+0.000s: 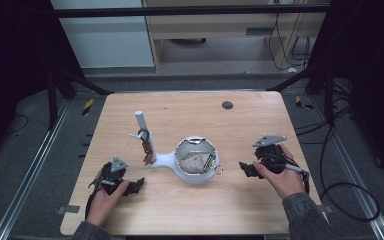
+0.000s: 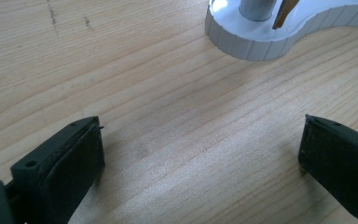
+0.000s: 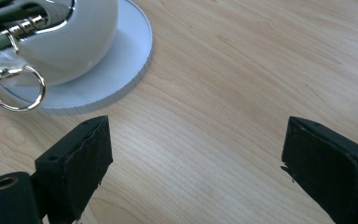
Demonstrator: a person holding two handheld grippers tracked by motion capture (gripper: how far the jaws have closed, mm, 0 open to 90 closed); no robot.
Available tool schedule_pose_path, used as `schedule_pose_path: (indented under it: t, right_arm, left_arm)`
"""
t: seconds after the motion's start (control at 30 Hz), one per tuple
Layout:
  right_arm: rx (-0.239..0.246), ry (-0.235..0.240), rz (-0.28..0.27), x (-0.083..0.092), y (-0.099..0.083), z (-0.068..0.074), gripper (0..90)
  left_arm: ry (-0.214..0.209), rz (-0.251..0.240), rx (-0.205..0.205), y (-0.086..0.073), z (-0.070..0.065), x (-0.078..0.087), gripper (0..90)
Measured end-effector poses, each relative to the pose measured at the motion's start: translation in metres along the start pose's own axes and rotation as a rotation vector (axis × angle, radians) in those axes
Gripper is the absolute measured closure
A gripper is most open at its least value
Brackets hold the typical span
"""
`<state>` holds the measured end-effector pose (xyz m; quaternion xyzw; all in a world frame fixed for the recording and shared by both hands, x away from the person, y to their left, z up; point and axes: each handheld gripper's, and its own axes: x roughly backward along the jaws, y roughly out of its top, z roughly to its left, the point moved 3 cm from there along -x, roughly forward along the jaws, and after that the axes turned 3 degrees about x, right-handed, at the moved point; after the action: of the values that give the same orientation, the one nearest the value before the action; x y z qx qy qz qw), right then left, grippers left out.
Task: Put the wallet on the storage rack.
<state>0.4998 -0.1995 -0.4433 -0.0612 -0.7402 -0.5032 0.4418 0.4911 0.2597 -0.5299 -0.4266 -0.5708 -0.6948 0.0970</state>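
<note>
**Two open grippers flank a white key stand before any grasp**

While both hands rest low on the wooden table (image 1: 190, 210), the white stand (image 1: 192, 162) sits between them near the table's middle. It is a round bowl joined by a curved base to a short upright post (image 1: 141, 125). Inside the bowl lies a crumpled pale item, too small to name. A metal key ring (image 3: 16, 88) hangs over the bowl's outer wall, and small keys or tags dangle beside the post.

The left gripper (image 2: 200, 154) lies near the post end of the base, jaws spread wide over bare wood, holding nothing. The right gripper (image 3: 196, 158) sits just beside the bowl's flat rim, jaws likewise spread and empty, with the ring up and to its left in the right gripper view.

The step in hand appears to be the approach. To do it well, the right gripper would likely turn towards the ring and close on its thin wire squarely, since a loop this slim could slip sideways between the pads. The left gripper could steady the base, as the light stand may slide or tip when pulled.
</note>
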Motion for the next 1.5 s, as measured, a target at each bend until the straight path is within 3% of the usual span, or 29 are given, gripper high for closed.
schedule_pose_path:
  t: [0.47, 1.07, 1.23, 1.5]
  right_arm:
    - [-0.073, -0.012, 0.011, -0.011, -0.031, -0.012, 8.1]
    - [-0.117, 0.013, 0.043, -0.029, -0.057, -0.01, 6.3]
    - [-0.138, 0.006, 0.043, -0.036, -0.062, -0.011, 5.0]
    - [-0.175, -0.054, 0.039, -0.052, -0.069, -0.014, 4.8]
  left_arm:
    - [0.0, 0.001, 0.001, 0.0, 0.0, 0.0, 0.0]
    - [0.0, 0.001, 0.001, 0.0, -0.001, 0.0, 0.0]
    - [0.0, 0.002, 0.002, 0.0, -0.001, 0.0, 0.0]
    - [0.0, 0.001, 0.002, 0.0, -0.001, 0.0, 0.0]
